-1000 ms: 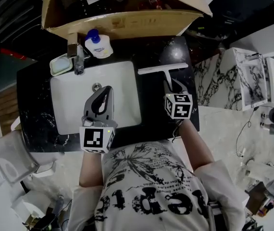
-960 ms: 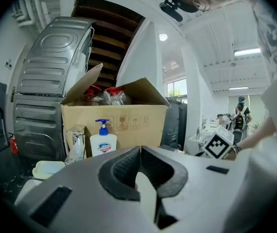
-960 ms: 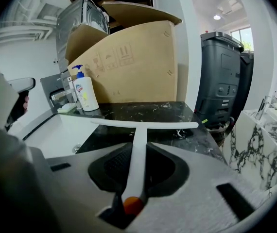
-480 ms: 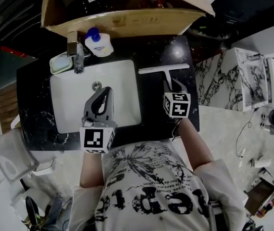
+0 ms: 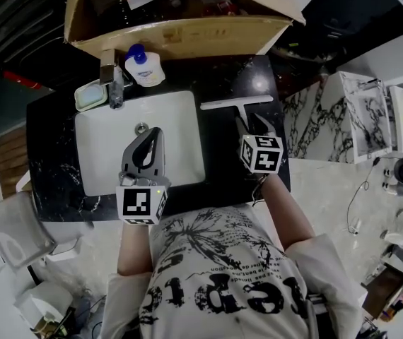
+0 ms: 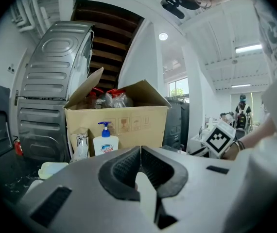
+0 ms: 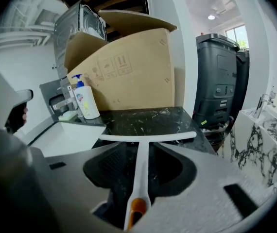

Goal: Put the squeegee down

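Observation:
The white squeegee [image 5: 237, 102] lies flat on the black counter [image 5: 224, 69] to the right of the sink, its blade across the far end. Its handle [image 7: 141, 174], orange at the near end, runs back between the jaws of my right gripper [image 5: 254, 123]. Those jaws have just been opening, and there is a gap on each side of the handle, so the right gripper [image 7: 142, 147] is open and the pads do not press on it. My left gripper [image 5: 155, 133] hovers over the white sink [image 5: 109, 161], shut and empty, its tips [image 6: 140, 149] meeting.
A cardboard box [image 5: 180, 30] full of items stands at the back of the counter. In front of it are a soap pump bottle [image 5: 143, 66], the faucet [image 5: 114, 85] and a soap dish [image 5: 88, 94]. The counter's right edge drops to a marble floor.
The right gripper's jaws have spread apart from the squeegee handle. The squeegee stays where it lay on the counter. The left gripper has not moved.

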Motion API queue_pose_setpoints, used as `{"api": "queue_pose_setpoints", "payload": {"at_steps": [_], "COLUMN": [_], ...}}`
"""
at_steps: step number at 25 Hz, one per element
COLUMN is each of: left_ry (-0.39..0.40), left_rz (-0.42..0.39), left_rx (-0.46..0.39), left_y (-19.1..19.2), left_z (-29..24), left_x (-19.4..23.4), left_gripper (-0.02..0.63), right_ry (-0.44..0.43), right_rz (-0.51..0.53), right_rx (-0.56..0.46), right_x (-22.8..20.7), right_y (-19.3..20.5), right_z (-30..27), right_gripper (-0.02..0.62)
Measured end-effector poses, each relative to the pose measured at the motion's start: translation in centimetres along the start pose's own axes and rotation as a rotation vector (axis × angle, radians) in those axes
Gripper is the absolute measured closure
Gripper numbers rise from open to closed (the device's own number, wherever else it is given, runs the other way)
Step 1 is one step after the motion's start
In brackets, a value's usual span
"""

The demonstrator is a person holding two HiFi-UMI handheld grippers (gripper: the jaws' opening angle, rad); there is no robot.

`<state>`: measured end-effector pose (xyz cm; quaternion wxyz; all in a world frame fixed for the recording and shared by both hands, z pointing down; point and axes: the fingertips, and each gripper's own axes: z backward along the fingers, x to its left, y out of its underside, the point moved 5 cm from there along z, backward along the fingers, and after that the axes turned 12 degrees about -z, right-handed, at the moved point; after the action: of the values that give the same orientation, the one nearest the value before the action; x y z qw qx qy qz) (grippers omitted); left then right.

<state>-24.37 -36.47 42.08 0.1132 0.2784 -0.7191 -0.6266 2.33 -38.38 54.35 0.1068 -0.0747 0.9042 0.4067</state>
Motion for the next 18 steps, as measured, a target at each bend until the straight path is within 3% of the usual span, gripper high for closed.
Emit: {"api": "queue_pose_setpoints", "payload": {"at_steps": [6,10,14,18], "left_ry": [-0.028,-0.046,-0.053,-0.049], "left_rz": [-0.025,-0.034,-0.047,-0.059], "left_rx": [-0.029,-0.051,-0.077,-0.104], "left_y": [-1.8,-2.9,-3.9,-4.9], "left_z": [0.7,1.3,1.9,2.3], "left_x": [0.7,1.3,1.4,1.3], "left_gripper": [0.595,0.595,0.595,0.595], "right_ry": [-0.116,-0.171,-0.234,-0.271], "right_rz": [0.088,0.059,0.048,0.117], "right_rx": [-0.147,-0.227,-0.332,-0.439], "right_x": [2.9,4.4,5.8,7.1], "right_y": [-3.4,-5.5,-7.6,-8.8], "right_z": [3.4,5.6,8.1,10.7], "right_gripper": [0.517,0.6,0.601,0.601]}}
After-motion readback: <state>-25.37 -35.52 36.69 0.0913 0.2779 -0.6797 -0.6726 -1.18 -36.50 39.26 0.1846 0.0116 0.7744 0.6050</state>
